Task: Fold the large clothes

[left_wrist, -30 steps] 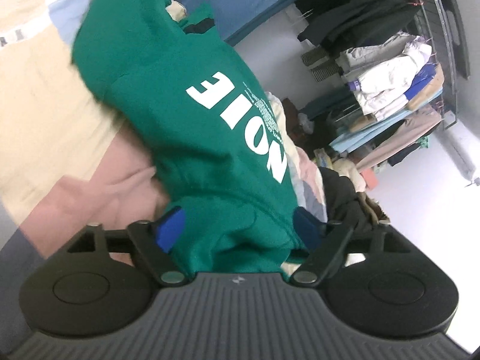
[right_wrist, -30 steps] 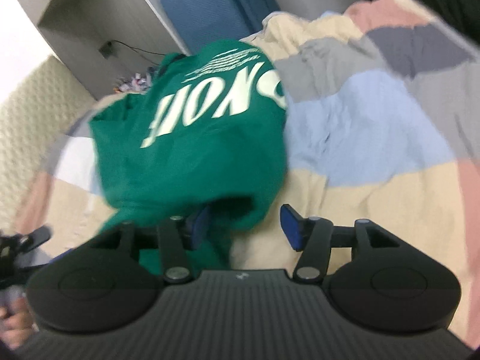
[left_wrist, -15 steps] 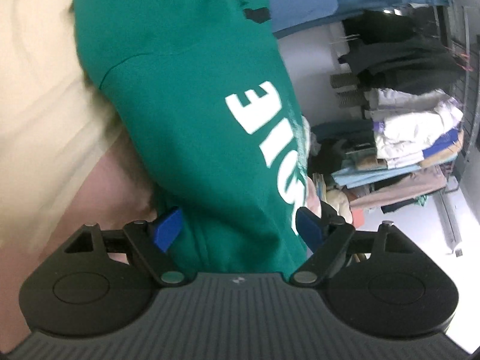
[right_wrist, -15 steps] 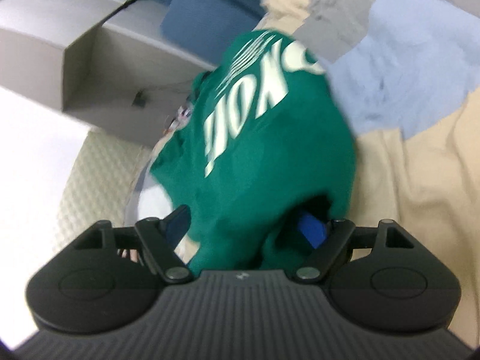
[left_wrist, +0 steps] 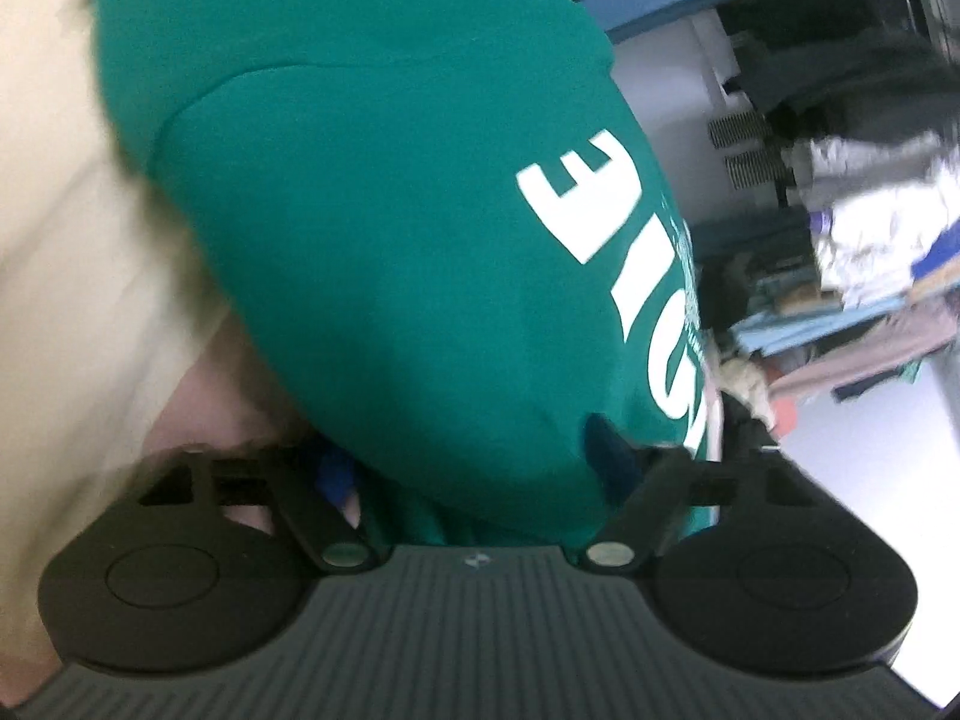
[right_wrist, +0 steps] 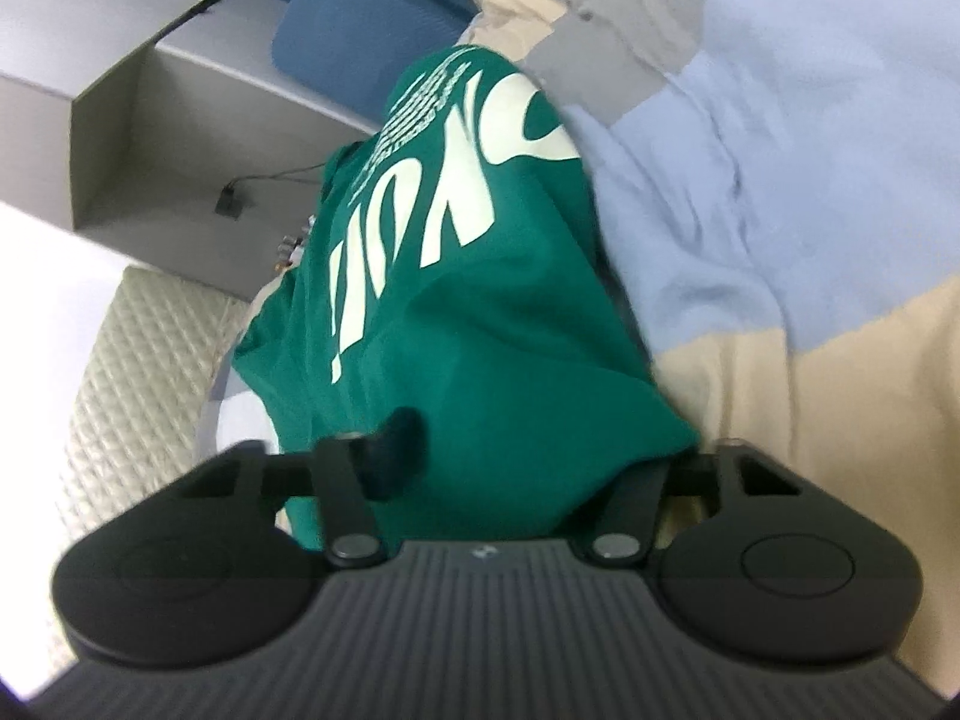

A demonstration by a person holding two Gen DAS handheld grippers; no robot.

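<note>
A green sweatshirt (left_wrist: 390, 210) with large white letters lies bunched on the bed, and its other end (right_wrist: 480, 312) fills the right wrist view. My left gripper (left_wrist: 471, 456) straddles the near fold. Its jaws are closing but still stand wide, and the blue fingertips (left_wrist: 336, 471) sit at the edges of the cloth. My right gripper (right_wrist: 528, 450) is also closing, with a thick bunch of the green cloth between its jaws. Its left fingertip (right_wrist: 399, 432) presses into the fabric, while the cloth hides the other fingertip.
A patchwork quilt (right_wrist: 750, 180) in light blue, grey and cream covers the bed (left_wrist: 60, 180). A rack of hung and stacked clothes (left_wrist: 870, 210) stands beyond it. A blue pillow (right_wrist: 360, 30), a grey shelf (right_wrist: 120, 120) and a quilted headboard (right_wrist: 138, 360) lie behind the sweatshirt.
Both grippers have dropped closer onto the sweatshirt, and the right one has rolled. The right jaws opened around the cloth and then narrowed on it. The left jaws look only slightly narrower.
</note>
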